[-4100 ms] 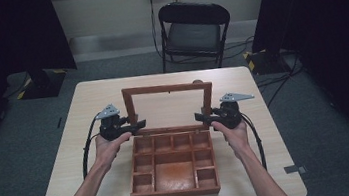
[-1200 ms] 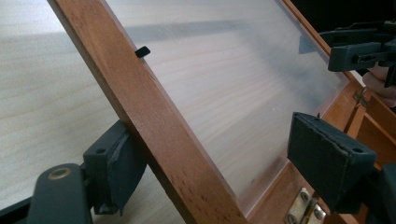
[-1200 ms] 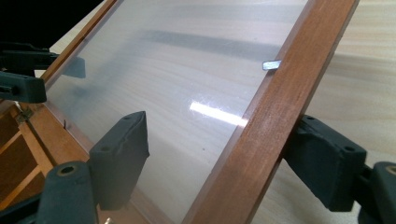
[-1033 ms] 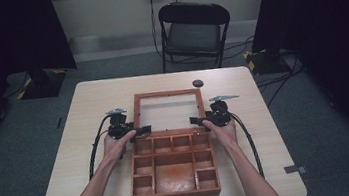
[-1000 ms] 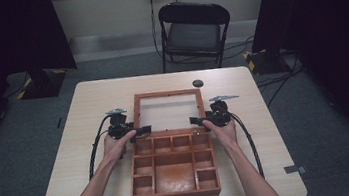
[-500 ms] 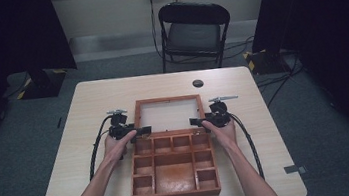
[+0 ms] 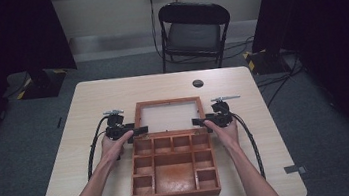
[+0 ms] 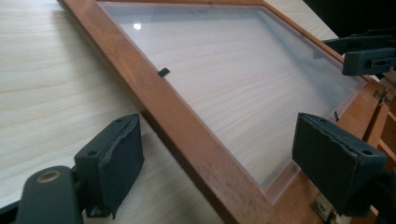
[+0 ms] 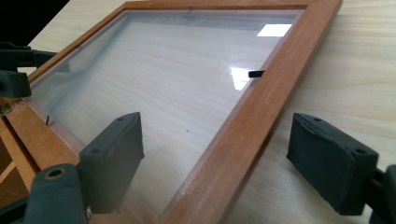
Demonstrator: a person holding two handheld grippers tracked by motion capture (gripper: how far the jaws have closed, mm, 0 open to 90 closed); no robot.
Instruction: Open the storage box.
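Note:
A wooden compartment box [image 7: 176, 195] stands at the table's near middle. Its glass-paned lid [image 7: 167, 102] is swung back behind it and lies low over the table. My left gripper [image 7: 139, 131] is at the lid's left side. In the left gripper view that gripper [image 8: 217, 140] is open, its jaws straddling the lid's wooden frame [image 8: 187, 130] without closing on it. My right gripper [image 7: 196, 122] mirrors it at the lid's right side, open [image 9: 215, 144] around the frame's other rail [image 9: 261, 107]. Each gripper view shows the other gripper [image 8: 364, 53] [image 9: 14, 65] across the pane.
A small black round object [image 7: 198, 83] lies on the table [image 7: 89, 113] behind the lid. A black folding chair [image 7: 193, 30] stands beyond the far edge. Cables trail from both grippers back along the forearms.
The lid has swung back from standing upright to lying low over the table. Both grippers have stayed at its sides, following it slightly down.

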